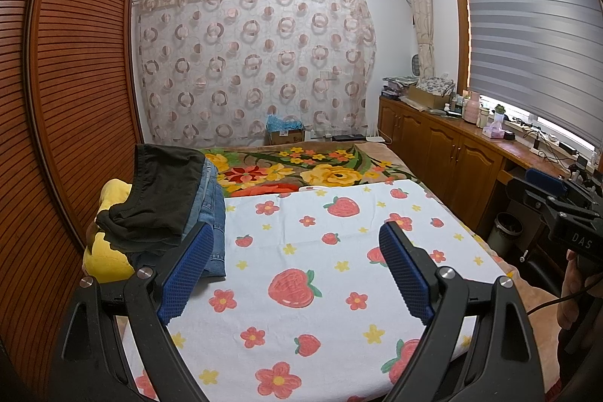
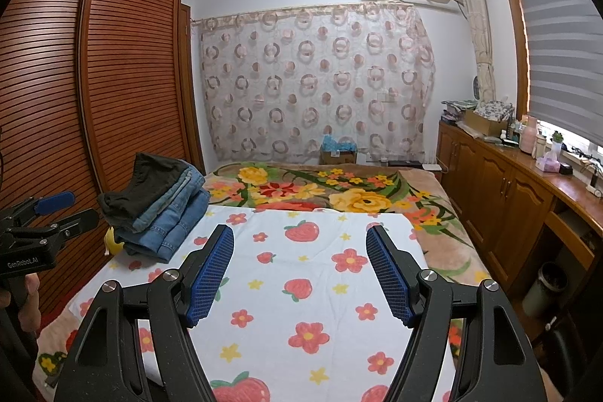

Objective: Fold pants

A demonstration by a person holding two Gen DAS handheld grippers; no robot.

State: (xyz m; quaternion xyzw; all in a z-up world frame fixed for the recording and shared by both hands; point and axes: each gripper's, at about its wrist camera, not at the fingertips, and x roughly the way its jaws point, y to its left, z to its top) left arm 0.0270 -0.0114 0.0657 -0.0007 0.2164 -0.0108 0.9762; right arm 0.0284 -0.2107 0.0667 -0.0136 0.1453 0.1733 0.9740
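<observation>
Nearest: left gripper [image 1: 296, 242], blue pads [image 1: 405, 270] standing wide apart, nothing between them; right gripper [image 2: 299, 245] likewise spread and empty. Both hover over a white strawberry-print towel [image 2: 320, 274] laid on the bed.

Pants: a stack [image 2: 166, 210] ahead and left of both grippers, at the towel's far left corner; dark pair [image 1: 162, 191] on top, blue denim [image 2: 177, 225] beneath, touching neither gripper. A yellow item [image 1: 107, 259] lies under the stack.

Beyond the towel: floral blanket [image 2: 339, 191].

Far left: slatted wardrobe [image 2: 124, 81]. Right: wooden cabinets [image 2: 501, 198].
</observation>
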